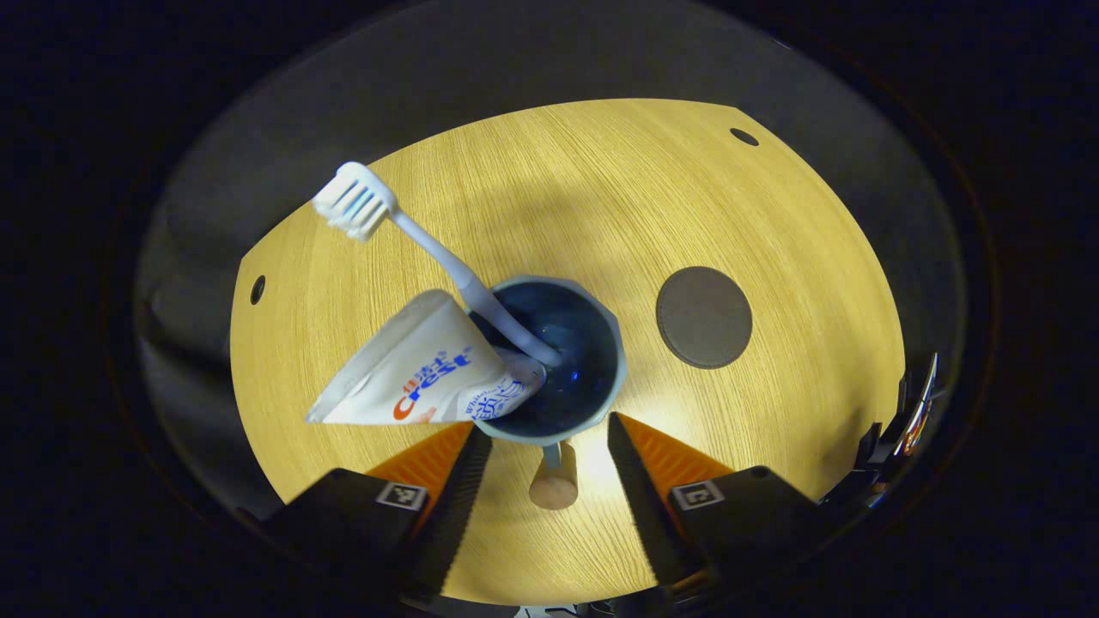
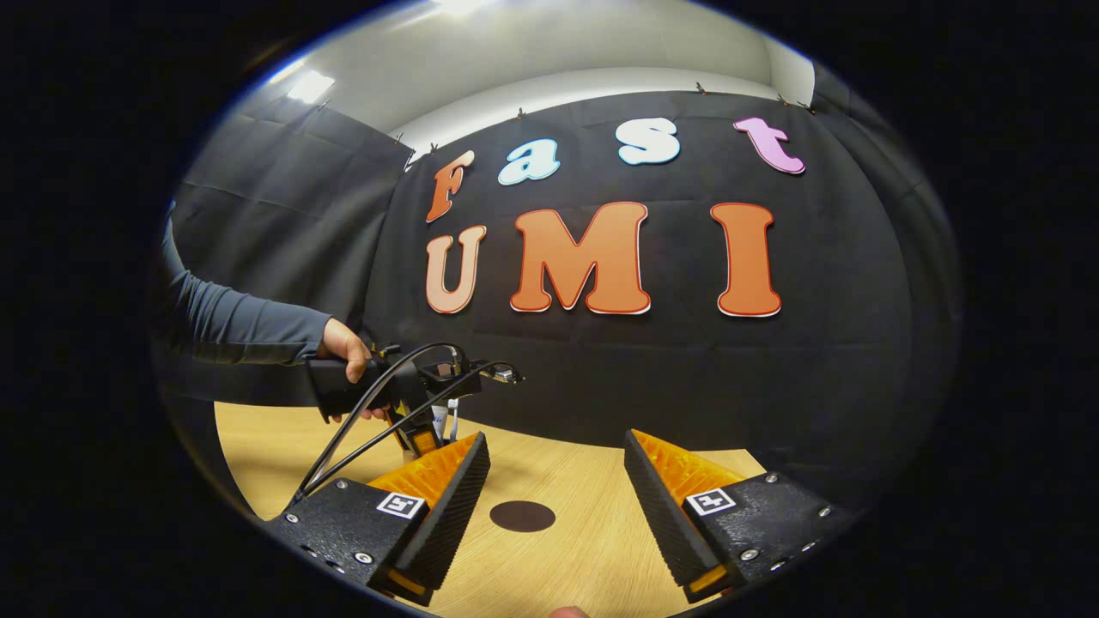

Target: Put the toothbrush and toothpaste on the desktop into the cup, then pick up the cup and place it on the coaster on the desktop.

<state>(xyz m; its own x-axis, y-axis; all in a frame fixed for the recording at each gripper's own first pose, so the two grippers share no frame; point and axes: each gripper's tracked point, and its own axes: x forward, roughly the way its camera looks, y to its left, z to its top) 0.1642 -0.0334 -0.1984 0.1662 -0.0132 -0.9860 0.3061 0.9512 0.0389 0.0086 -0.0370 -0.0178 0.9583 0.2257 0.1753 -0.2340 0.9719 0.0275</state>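
With cup sitting just ahead of wide-open left claw, handle between the fingers, nothing gripped; toothbrush and toothpaste inside. Coaster ahead-right. Right claw open, empty.

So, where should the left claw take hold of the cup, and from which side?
Probably by the handle: it sticks out from the cup toward the open left claw, between its fingers. The toothbrush and toothpaste lean over the far-left rim, so the handle side is free.
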